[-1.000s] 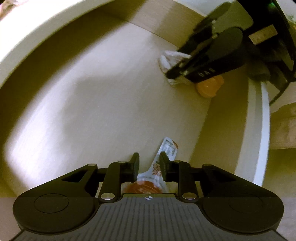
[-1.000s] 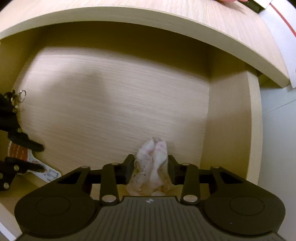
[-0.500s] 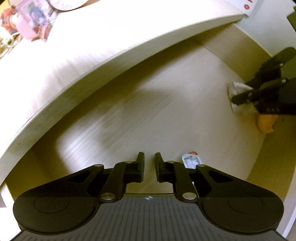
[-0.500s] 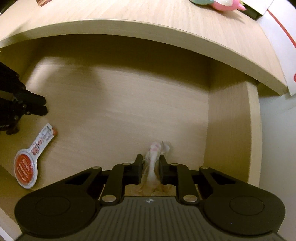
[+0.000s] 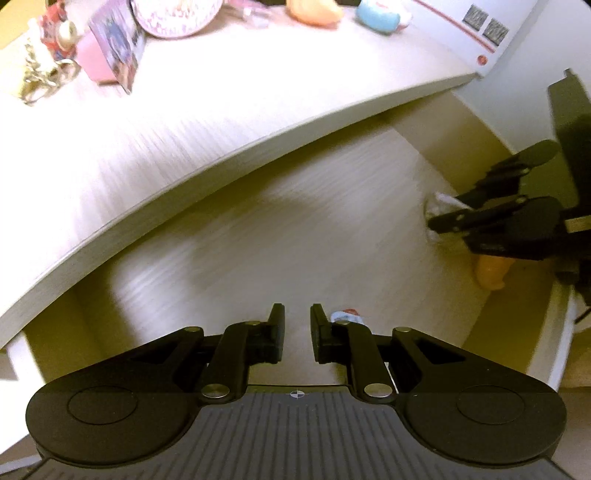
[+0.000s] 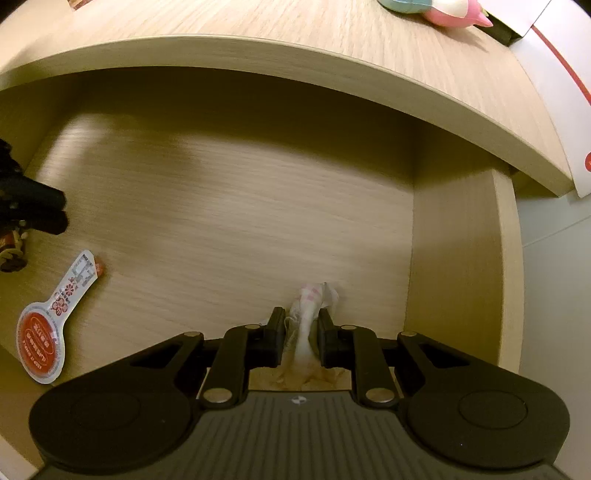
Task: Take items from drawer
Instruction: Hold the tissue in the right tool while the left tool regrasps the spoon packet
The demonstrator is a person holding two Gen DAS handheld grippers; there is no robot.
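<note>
The open wooden drawer (image 6: 458, 258) holds a flat white packet with a round red label (image 6: 55, 314); only its tip (image 5: 345, 316) shows beside my left fingers. My right gripper (image 6: 301, 321) is shut on a white and pink cloth bundle (image 6: 308, 314) near the drawer's right wall. In the left wrist view that gripper (image 5: 445, 209) pinches the cloth (image 5: 439, 205), and an orange part (image 5: 491, 273) hangs under it. My left gripper (image 5: 297, 325) hangs over the drawer floor (image 5: 295, 229), with a narrow gap and nothing between its fingers. It also shows at the left edge (image 6: 59, 210).
The desk top (image 5: 221, 110) overhangs the back of the drawer. On it stand a pink box (image 5: 110, 59), a round plate (image 5: 177, 14), an orange toy (image 5: 314, 9) and a blue toy (image 5: 380, 18). A pink and teal toy (image 6: 443, 9) lies further right.
My left gripper has lifted away from the packet, which stays on the drawer floor. My right gripper has shut on the cloth bundle and risen a little.
</note>
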